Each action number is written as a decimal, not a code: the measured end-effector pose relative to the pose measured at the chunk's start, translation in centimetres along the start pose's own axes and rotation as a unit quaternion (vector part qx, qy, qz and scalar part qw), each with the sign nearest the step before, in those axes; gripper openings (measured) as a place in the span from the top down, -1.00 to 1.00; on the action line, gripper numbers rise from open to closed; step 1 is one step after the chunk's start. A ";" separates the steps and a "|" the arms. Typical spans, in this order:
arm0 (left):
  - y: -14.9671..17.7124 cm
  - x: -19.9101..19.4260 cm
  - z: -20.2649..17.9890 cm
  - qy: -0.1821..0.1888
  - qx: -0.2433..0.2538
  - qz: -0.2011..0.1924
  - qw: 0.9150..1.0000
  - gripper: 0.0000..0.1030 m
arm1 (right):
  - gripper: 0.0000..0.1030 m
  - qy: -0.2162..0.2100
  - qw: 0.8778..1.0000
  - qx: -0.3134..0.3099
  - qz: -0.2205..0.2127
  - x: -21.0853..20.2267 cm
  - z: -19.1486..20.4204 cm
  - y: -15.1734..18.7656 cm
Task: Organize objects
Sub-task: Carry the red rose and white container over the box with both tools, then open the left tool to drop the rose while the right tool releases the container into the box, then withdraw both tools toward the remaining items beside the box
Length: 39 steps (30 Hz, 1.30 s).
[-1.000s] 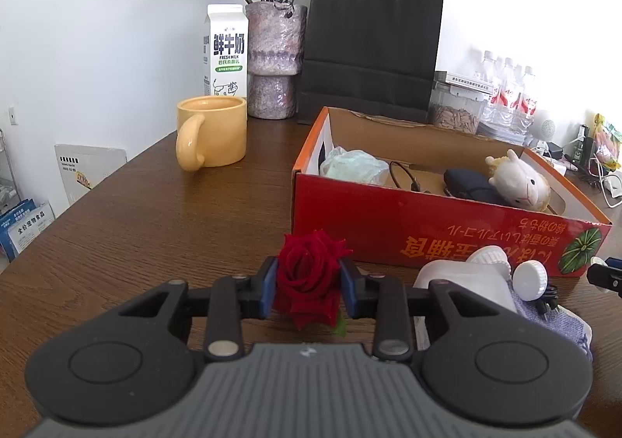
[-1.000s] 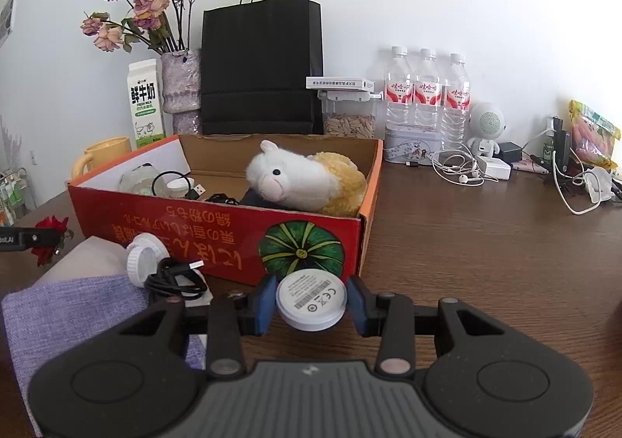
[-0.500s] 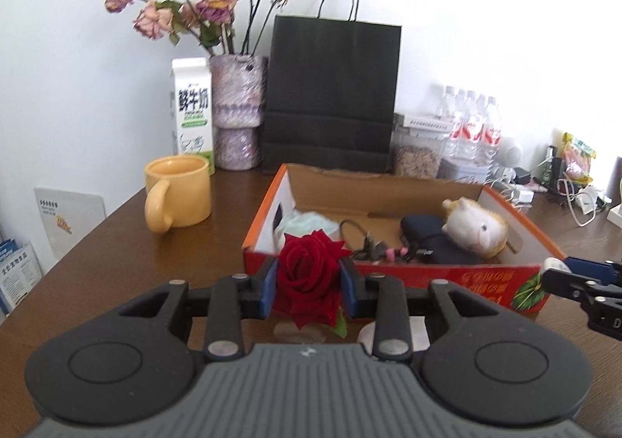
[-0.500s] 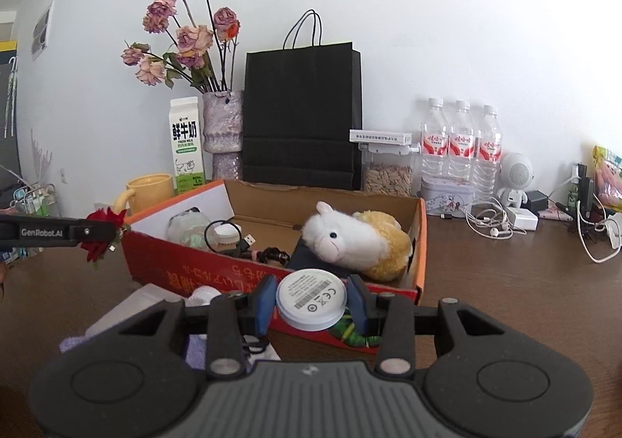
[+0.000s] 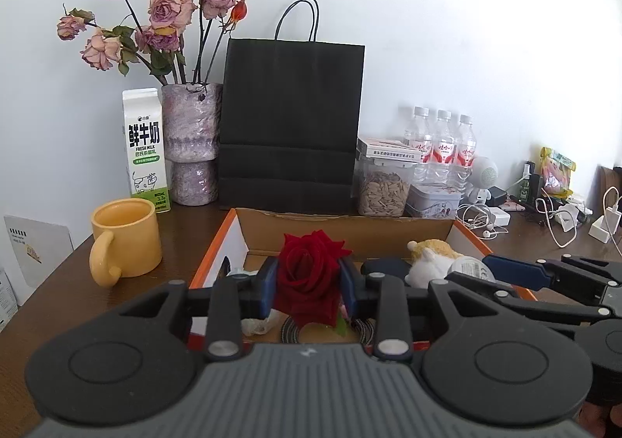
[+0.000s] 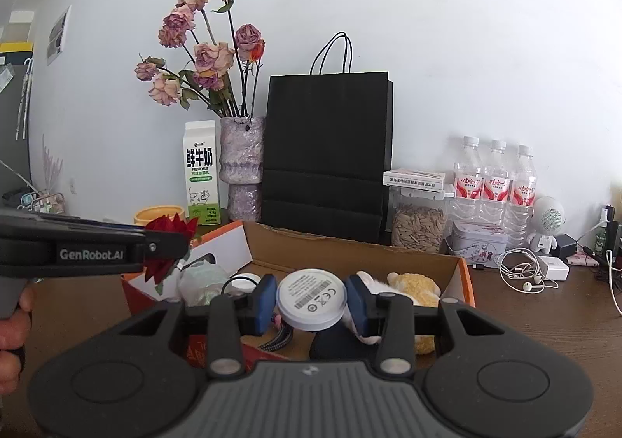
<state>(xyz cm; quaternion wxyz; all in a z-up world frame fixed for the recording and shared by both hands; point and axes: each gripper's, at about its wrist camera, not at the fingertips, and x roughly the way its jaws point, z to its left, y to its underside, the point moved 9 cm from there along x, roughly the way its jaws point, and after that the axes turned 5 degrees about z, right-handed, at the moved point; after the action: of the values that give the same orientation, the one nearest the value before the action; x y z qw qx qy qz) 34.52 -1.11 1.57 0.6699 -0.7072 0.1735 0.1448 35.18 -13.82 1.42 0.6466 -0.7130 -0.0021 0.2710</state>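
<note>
My left gripper [image 5: 309,288] is shut on a red rose [image 5: 309,278], holding it above the near edge of an open red-and-orange cardboard box [image 5: 350,223]. My right gripper [image 6: 311,300] is shut on a round white disc [image 6: 311,298] with a barcode label, also over the box [image 6: 464,274]. In the right wrist view the left gripper [image 6: 171,239] comes in from the left with the rose [image 6: 169,232]. The left wrist view shows the right gripper [image 5: 486,267] and its disc [image 5: 472,270] at the right. A plush sheep [image 6: 412,284], a dark pouch, cables and a wrapped bundle lie in the box.
Behind the box stand a black paper bag [image 5: 291,127], a vase of dried roses [image 5: 190,142], a milk carton [image 5: 145,150], a yellow mug [image 5: 124,243], a seed jar [image 5: 383,185], a tin and three water bottles [image 5: 445,142]. Chargers and earphone cables [image 6: 525,274] clutter the wooden table's right side.
Both grippers have risen and moved forward from in front of the box to over it, each keeping its hold. The purple cloth and white items before the box have dropped out of view.
</note>
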 end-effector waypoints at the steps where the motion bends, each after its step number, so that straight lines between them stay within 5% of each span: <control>1: -0.1 0.3 -0.1 0.000 0.000 0.001 1.000 0.34 | 0.26 0.000 1.000 0.000 0.000 0.4 0.0 -0.1; 18: 0.4 5.3 0.4 0.006 0.003 0.023 1.000 0.34 | 0.26 0.010 1.000 -0.010 0.022 5.1 -0.4 1.8; 22: 0.8 5.3 0.3 0.001 0.005 0.020 1.000 0.17 | 0.24 0.013 1.000 -0.006 0.026 5.1 -0.7 2.0; 24: 0.9 5.0 0.5 -0.005 0.001 0.012 1.000 -0.16 | -0.07 0.013 1.000 0.000 0.023 4.8 -0.9 2.1; 26: 0.8 4.7 0.8 -0.011 -0.006 0.002 1.000 -0.98 | -0.61 0.017 1.000 0.005 0.014 4.3 -1.0 1.9; 28: 0.6 4.1 1.1 -0.018 -0.013 -0.020 1.000 -1.00 | -1.00 0.023 1.000 0.006 0.004 3.9 -1.2 1.7; 39: 0.5 3.8 1.3 -0.020 -0.021 -0.023 0.999 -1.00 | -1.00 0.021 1.000 0.000 0.005 3.6 -0.8 1.7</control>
<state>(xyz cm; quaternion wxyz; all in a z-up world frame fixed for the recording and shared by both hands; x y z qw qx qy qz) 37.75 0.01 -0.58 0.6614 -0.7219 0.1407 0.1471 37.98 -13.58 -1.54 0.6455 -0.7182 0.0150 0.2594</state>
